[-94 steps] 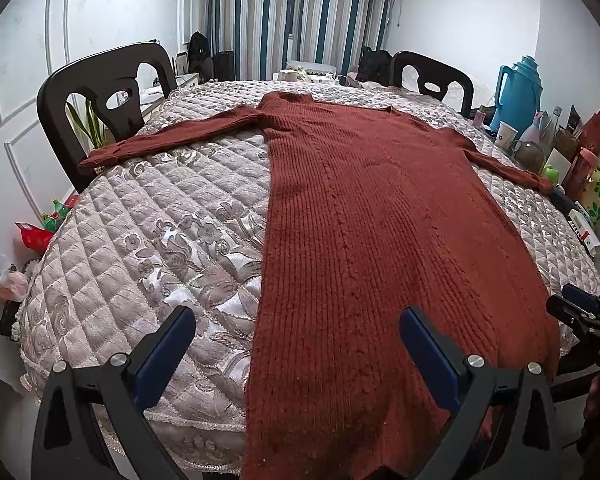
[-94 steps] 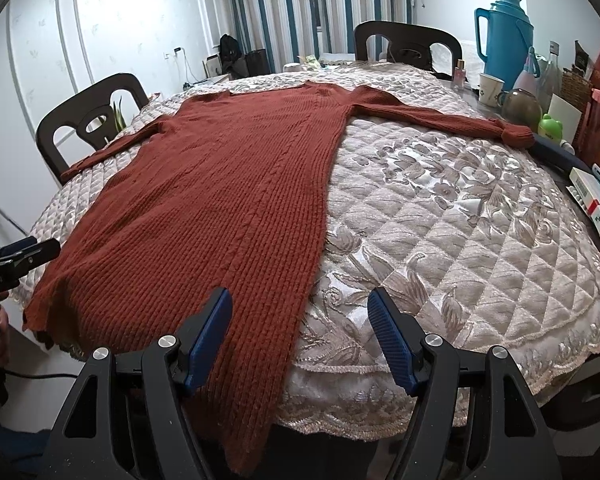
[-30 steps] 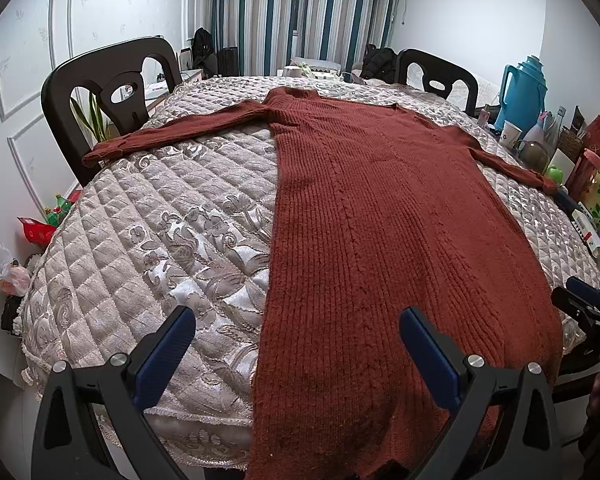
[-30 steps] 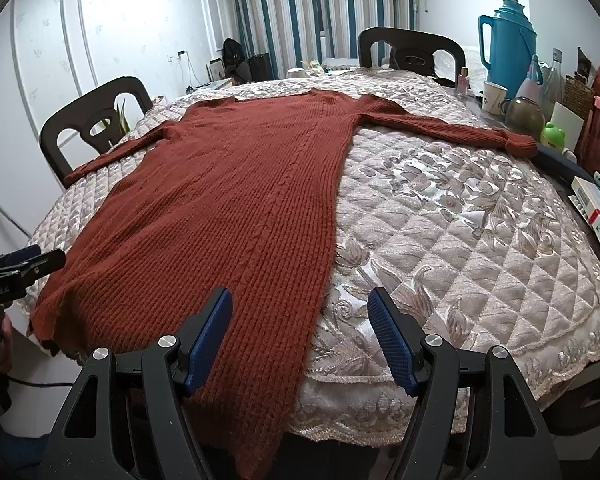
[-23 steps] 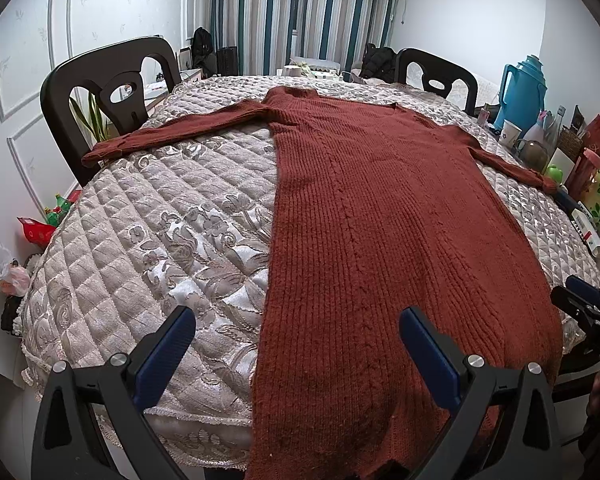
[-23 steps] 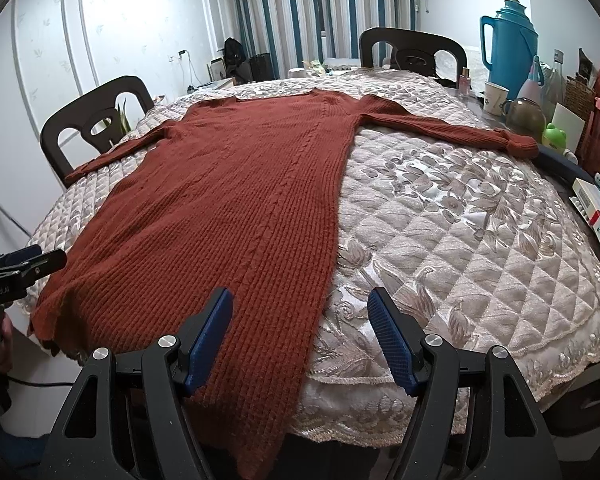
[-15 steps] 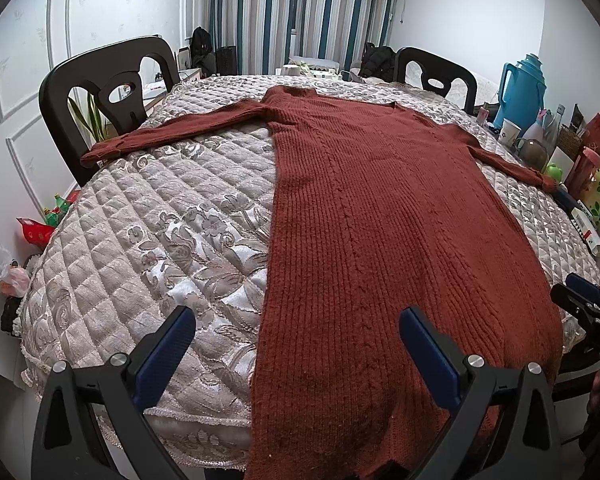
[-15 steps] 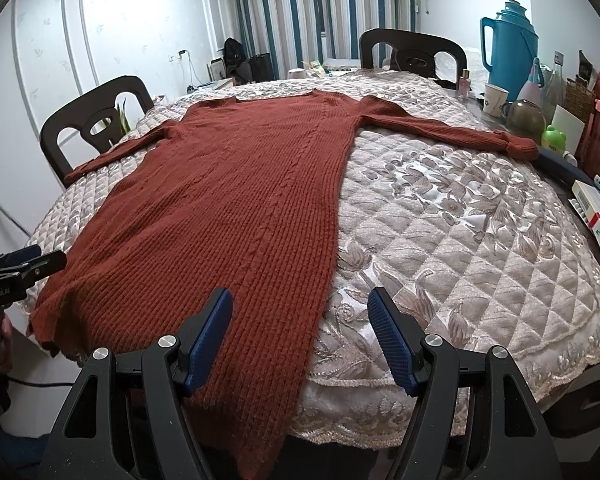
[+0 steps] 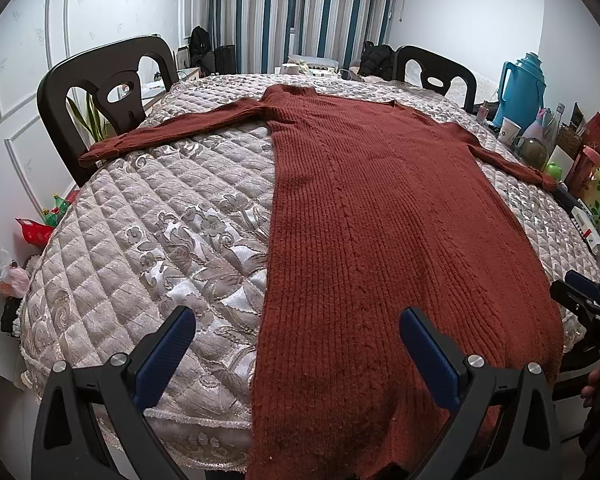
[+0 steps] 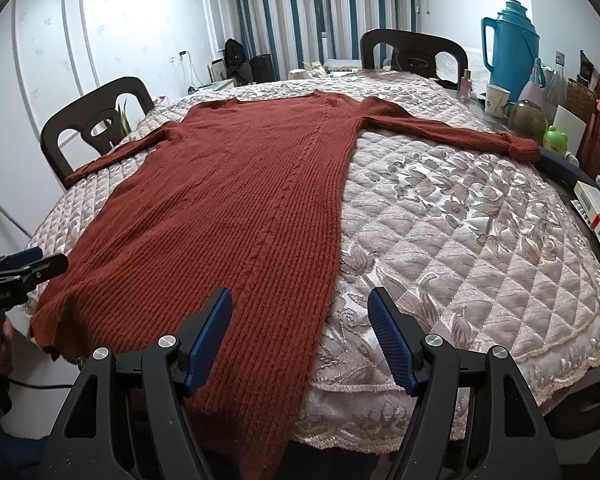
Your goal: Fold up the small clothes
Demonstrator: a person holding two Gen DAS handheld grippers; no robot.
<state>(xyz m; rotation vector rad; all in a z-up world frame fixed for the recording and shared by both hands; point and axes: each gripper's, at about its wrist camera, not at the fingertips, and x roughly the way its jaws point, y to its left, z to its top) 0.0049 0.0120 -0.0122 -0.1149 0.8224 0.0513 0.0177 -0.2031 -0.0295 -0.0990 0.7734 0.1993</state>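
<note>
The left gripper hangs over the near edge of the round table, its two blue-padded fingers spread wide apart with nothing between them and touching nothing; its span takes in the left half of the hem below. The right gripper is likewise parted, holding nothing, above the near edge where the garment's right side meets bare cloth.

The long rust-red ribbed knit sweater dress lies flat and face up along the middle of the table, neckline at the far edge, hem draped over the near edge. Its left sleeve stretches to the table's left edge near a dark wooden chair; its right sleeve reaches toward the right edge, cuff turned back. Under it is a quilted beige floral table cover.

Along the right edge stand a tall turquoise thermos jug, a white paper cup just beside it, a rounded dark glass pot and a small green frog-shaped bottle; their contents cannot be seen. A flat white medicine box lies nearer.
</note>
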